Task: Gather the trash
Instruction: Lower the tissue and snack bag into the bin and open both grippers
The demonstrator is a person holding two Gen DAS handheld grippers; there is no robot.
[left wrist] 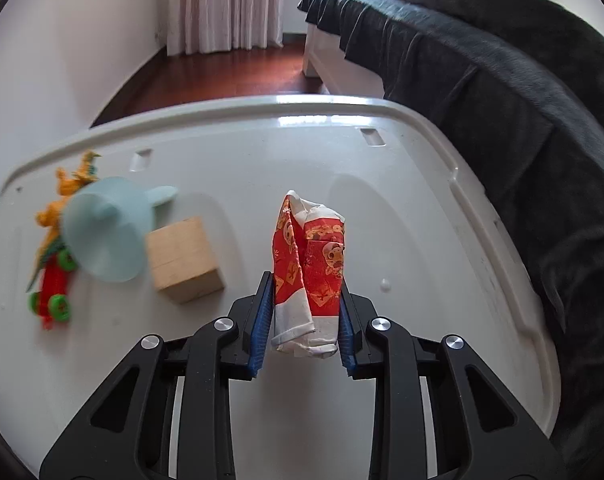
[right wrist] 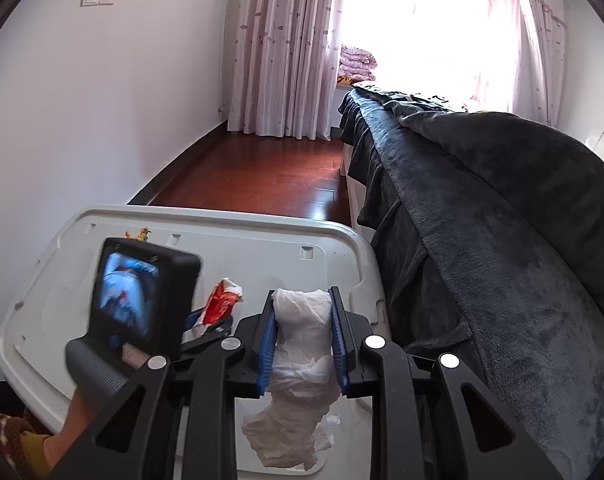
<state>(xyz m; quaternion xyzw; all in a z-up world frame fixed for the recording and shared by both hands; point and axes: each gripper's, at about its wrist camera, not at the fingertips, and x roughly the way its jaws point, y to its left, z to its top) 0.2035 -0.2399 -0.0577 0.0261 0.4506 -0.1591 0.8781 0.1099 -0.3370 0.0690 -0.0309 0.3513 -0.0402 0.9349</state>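
My left gripper (left wrist: pixel 305 284) is shut on a crumpled red and white wrapper (left wrist: pixel 307 268) and holds it above the white plastic lid (left wrist: pixel 401 208). My right gripper (right wrist: pixel 302 300) is shut on a wad of white tissue (right wrist: pixel 300 356) that hangs down below its blue pads (right wrist: pixel 268 344). In the right wrist view the left gripper's body and screen (right wrist: pixel 142 300) sit to the left, with the red wrapper (right wrist: pixel 220 304) sticking out of it.
On the lid's left side lie a wooden block (left wrist: pixel 184 260), a pale blue funnel (left wrist: pixel 106 232) and an orange and red toy with green wheels (left wrist: pixel 54 272). A bed with a dark blanket (left wrist: pixel 501 100) runs along the right. Dark wood floor (right wrist: pixel 262 176) lies beyond.
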